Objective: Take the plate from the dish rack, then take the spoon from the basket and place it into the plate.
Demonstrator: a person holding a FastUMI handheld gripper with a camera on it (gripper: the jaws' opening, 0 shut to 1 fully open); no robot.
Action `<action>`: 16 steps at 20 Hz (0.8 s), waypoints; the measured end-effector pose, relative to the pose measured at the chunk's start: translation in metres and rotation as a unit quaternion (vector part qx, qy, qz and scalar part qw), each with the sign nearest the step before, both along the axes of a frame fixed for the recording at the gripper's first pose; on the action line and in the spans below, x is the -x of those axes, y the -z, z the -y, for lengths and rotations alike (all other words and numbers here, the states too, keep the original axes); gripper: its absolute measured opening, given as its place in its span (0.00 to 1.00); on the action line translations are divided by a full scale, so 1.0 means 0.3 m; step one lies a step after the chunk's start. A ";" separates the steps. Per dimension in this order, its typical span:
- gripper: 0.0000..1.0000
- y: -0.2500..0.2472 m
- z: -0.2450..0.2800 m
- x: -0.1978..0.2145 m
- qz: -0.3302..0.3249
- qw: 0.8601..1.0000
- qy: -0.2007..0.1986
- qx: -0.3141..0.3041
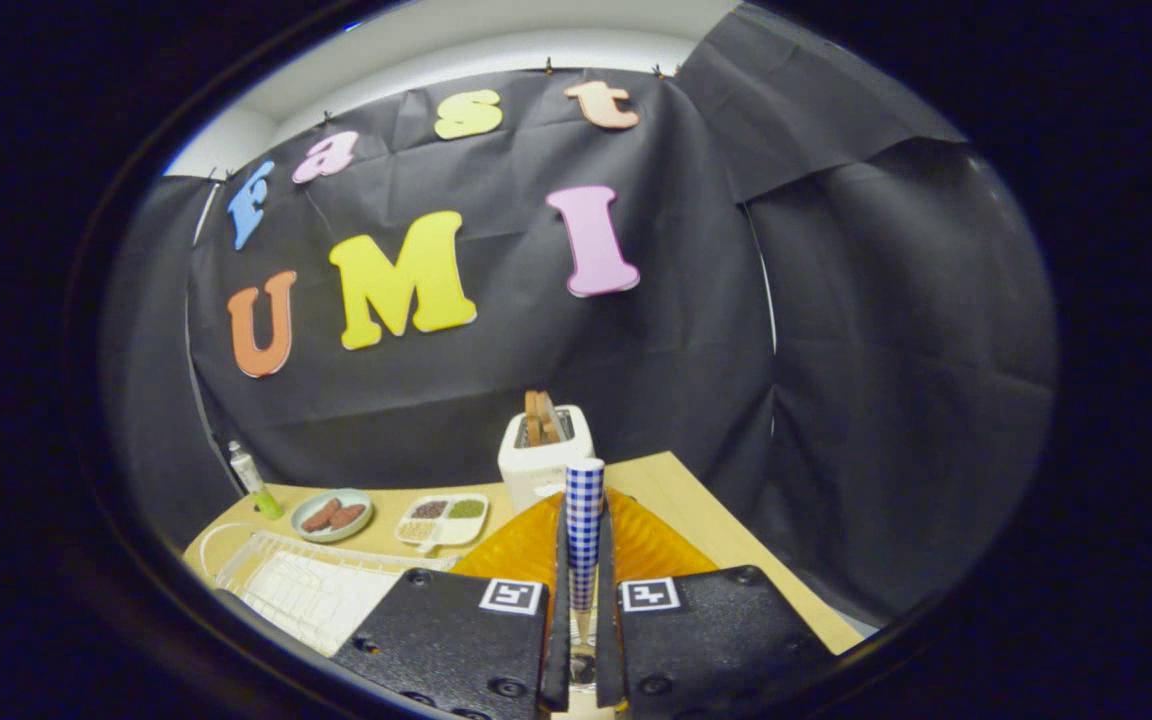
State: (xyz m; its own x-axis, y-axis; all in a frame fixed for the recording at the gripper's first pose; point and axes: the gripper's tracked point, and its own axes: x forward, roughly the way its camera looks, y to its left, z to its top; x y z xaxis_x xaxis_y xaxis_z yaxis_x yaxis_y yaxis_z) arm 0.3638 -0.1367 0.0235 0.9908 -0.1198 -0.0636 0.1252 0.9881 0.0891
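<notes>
**Visitor:** What was the hand-held gripper (584,600) doing at that moment?

**Onlooker:** Its two fingers were pressed close together, pinching a spoon handle (584,530) with a blue-and-white check pattern. The handle stood upright between them, lifted above the counter (676,500). The bowl of the spoon was hidden low between the fingers.

**Visitor:** And the plate?

**Onlooker:** An amber, ribbed plate (646,545) lay just beyond the fingers, directly behind the handle. To its left sat a white wire dish rack (296,585). Farther off stood a white toaster (543,455), a small dish of sausages (333,515) and a divided tray (443,518).

**Visitor:** How should the step be done well?

**Onlooker:** I judged the spoon should be brought over the plate's middle, lowered until it nearly rested, then tilted flat before the fingers parted, so it would not bounce off the ribs or slide over the rim.
</notes>
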 end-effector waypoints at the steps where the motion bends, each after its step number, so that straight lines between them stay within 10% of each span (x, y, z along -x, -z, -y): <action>1: 0.15 -0.039 -0.024 0.045 0.013 1.000 0.002 0.007; 6: 0.16 -0.126 -0.256 0.292 0.051 0.998 -0.041 0.022; 16: 0.15 0.255 -0.722 0.593 0.028 0.993 -0.114 0.002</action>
